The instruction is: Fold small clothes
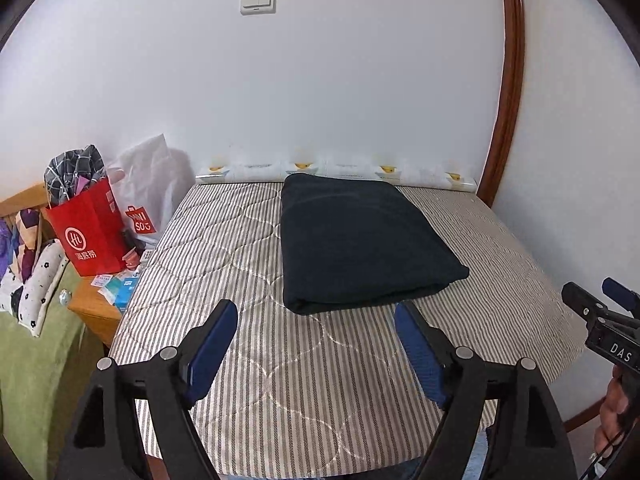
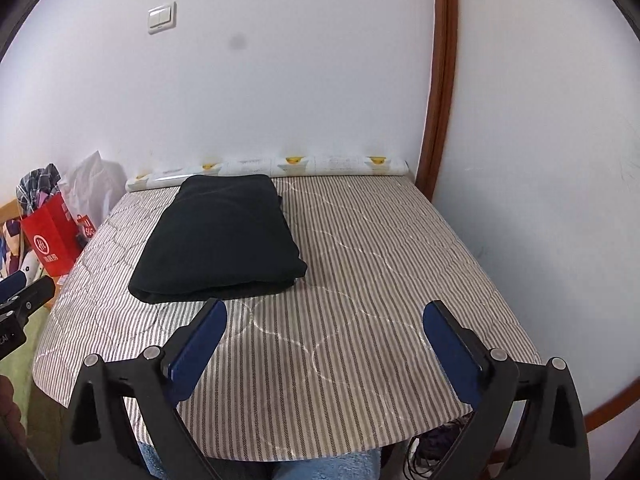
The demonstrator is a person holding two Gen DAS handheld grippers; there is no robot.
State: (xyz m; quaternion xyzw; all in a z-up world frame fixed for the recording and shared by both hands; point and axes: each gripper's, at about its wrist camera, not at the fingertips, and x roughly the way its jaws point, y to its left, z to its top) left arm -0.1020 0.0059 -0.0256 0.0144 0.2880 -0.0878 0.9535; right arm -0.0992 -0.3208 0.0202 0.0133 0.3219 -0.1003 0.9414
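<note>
On the striped quilted table cover point(image 1: 248, 360), a folded dark-green soft garment point(image 1: 360, 240) is seen — limp, best taken at corners; left gripper point(image 1: 316, 344) and right gripper point(image 2: 326, 336) are held apart, empty.

Black garment point(image 1: 360, 240), grey-striped cover point(image 1: 248, 360)

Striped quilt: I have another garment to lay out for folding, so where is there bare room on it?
Bare quilt lies right of the folded dark garment, up to the wall, and in front of it by both open grippers. The side table with the red bag is crowded.
</note>
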